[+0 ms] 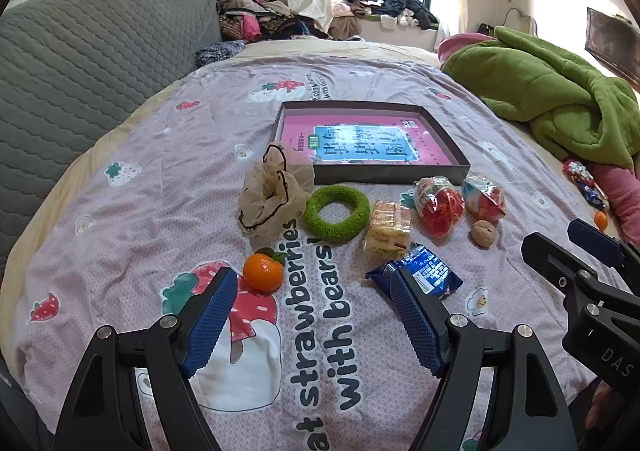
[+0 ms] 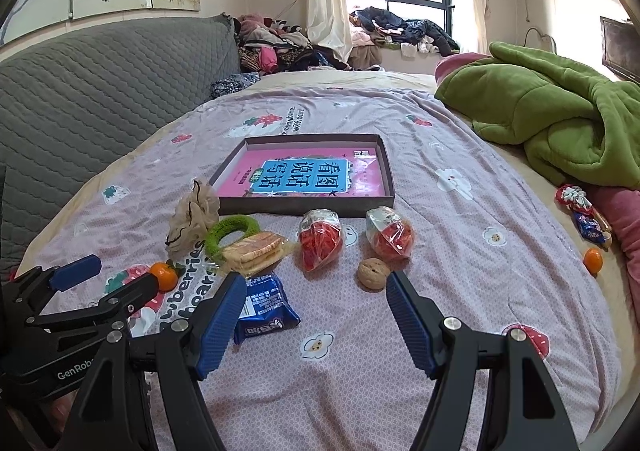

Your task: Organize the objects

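A shallow grey box (image 1: 390, 173) (image 2: 304, 207) with a pink book inside lies on the bed. In front of it sit a beige scrunchie (image 1: 270, 197) (image 2: 194, 217), a green ring (image 1: 337, 212) (image 2: 230, 231), a biscuit pack (image 1: 388, 231) (image 2: 256, 249), two red snack bags (image 1: 440, 207) (image 2: 320, 241), a walnut (image 1: 484, 233) (image 2: 373, 271), an orange (image 1: 263, 270) (image 2: 164, 275) and a blue snack packet (image 1: 424, 269) (image 2: 266, 309). My left gripper (image 1: 312, 283) hovers open over the bedspread between orange and blue packet, holding nothing. My right gripper (image 2: 316, 291) hangs open and holds nothing, walnut just beyond its right finger.
A green blanket (image 1: 552, 99) (image 2: 560, 123) is heaped at the right. A second orange (image 2: 593, 261) and wrapped sweets (image 2: 580, 211) lie near the right edge. A grey quilted headboard (image 1: 88, 63) runs along the left. Clothes pile up under the window.
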Motion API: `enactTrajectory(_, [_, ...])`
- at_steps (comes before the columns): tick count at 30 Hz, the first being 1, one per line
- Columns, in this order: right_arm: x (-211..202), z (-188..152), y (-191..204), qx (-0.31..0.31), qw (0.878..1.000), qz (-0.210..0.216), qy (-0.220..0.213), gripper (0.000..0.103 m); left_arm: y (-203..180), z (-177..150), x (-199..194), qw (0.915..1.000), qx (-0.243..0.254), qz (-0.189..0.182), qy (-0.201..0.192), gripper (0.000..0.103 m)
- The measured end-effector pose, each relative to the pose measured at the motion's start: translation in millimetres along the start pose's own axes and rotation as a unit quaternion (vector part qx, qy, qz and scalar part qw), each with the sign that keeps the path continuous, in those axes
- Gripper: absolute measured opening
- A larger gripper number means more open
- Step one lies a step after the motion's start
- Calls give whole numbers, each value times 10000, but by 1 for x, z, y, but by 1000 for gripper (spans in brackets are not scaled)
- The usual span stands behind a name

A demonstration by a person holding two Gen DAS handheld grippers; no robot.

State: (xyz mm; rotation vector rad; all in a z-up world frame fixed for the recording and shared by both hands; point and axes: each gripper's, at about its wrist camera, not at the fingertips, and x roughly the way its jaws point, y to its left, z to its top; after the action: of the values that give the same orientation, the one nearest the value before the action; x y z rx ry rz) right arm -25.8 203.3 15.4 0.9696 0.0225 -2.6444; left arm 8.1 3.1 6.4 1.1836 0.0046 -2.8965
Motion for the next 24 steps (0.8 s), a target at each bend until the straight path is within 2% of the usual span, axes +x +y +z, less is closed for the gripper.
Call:
enactTrajectory(16, [-9,7,2,-96,9999,1,-107,72,4,6,-6,9999,-86,-51,-60,80])
enactTrajectory(24, [-7,14,-4,-41,10000,-65,-63,72,10,20,-6,9997,-137,-168,-126,80])
